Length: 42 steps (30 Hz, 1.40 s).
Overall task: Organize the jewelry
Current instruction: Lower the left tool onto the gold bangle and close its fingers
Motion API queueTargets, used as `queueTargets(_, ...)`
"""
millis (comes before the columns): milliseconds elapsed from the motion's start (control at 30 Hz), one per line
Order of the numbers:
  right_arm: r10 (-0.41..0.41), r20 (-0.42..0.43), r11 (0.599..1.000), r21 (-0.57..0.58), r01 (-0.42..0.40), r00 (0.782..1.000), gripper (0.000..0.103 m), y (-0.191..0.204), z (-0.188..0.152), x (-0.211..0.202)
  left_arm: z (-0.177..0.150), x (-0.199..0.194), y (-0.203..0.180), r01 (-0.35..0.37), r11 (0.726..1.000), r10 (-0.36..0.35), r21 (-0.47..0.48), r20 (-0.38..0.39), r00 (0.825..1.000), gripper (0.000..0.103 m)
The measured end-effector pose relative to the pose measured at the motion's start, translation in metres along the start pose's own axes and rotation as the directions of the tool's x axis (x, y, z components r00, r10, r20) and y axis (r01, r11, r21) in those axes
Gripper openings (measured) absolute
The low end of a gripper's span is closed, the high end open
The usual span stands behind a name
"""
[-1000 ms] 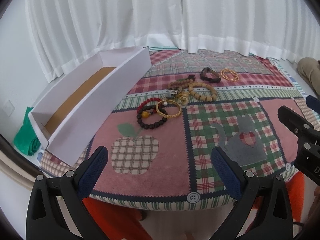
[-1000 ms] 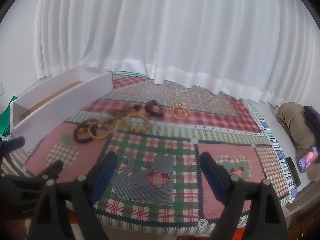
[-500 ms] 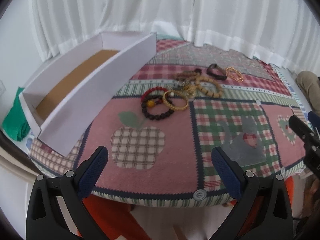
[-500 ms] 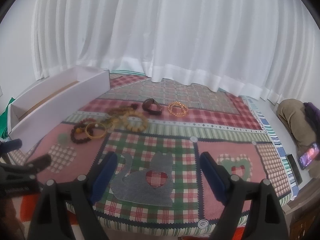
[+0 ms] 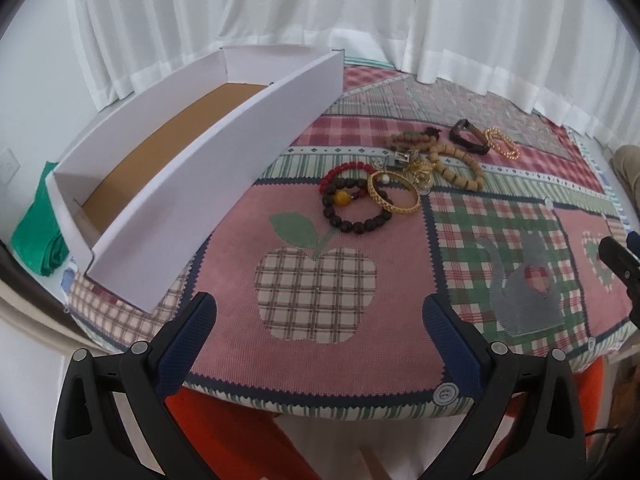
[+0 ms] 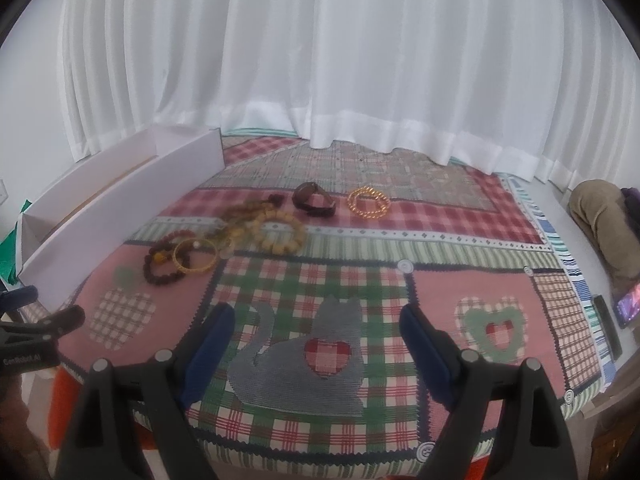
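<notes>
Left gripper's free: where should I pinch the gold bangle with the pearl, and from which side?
Take the gold bangle with the pearl on its near-right arc, coming from above with one finger inside the ring. It lies flat; its left side overlaps the dark brown bead bracelet, its far side touches the tangled pieces. The left gripper is open.

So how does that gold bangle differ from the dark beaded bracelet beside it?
The gold bangle is a smooth patterned metal band; the dark beaded bracelet is strung round beads with one amber bead. The bangle looks smaller and overlaps the bracelet's edge. Both lie flat on the patchwork cloth.
</notes>
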State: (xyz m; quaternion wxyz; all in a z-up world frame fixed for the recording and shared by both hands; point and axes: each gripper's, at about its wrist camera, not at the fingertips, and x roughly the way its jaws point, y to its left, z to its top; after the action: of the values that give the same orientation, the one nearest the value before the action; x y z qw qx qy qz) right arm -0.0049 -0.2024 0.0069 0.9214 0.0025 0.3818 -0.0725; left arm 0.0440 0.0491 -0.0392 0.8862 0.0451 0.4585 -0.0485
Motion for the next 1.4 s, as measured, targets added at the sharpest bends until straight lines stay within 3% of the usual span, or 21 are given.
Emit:
queueTargets(500, 0.095, -0.088, 0.995, 0.033, -0.092, 0.992, 0.086, 0.000, -0.006, 0.021, 0.016, 0.022, -0.002, 0.044, 0.999, -0.043, 0.012, -0.025, 0.999, 0.102)
queueTargets(733, 0.097, -0.096, 0.995, 0.021, -0.095, 0.991, 0.086, 0.004, -0.007, 0.022, 0.018, 0.011, -0.007, 0.046, 0.999, -0.048, 0.028, 0.085, 0.995, 0.102)
queueTargets(900, 0.094, -0.096, 0.996, 0.021, -0.092, 0.991, 0.086, 0.002, -0.007, 0.023, 0.012, 0.023, -0.008, 0.093, 0.996, -0.093, 0.000, 0.044, 0.995, 0.102)
queueTargets(1000, 0.098, -0.103, 0.995, 0.024, -0.096, 0.990, 0.086, 0.000, -0.008, 0.025, 0.007, 0.036, -0.013, 0.125, 0.992, -0.125, 0.016, -0.037, 0.992, 0.102)
queueTargets(1167, 0.114, -0.121, 0.993, 0.040, -0.110, 0.986, 0.086, -0.003, -0.011, 0.030, 0.002, 0.047, -0.019, 0.065, 0.996, -0.061, 0.057, -0.062, 0.996, 0.102)
queueTargets(1333, 0.110, -0.119, 0.992, 0.068, -0.103, 0.987, 0.086, -0.013, -0.011, 0.033, 0.018, 0.046, -0.016, 0.191, 0.980, -0.188, 0.059, -0.050, 0.981, 0.102)
queueTargets(1400, 0.107, -0.123, 0.992, 0.085, -0.097, 0.987, 0.086, -0.018, -0.011, 0.036, 0.031, 0.047, -0.021, 0.203, 0.974, -0.199, 0.104, -0.040, 0.979, 0.102)
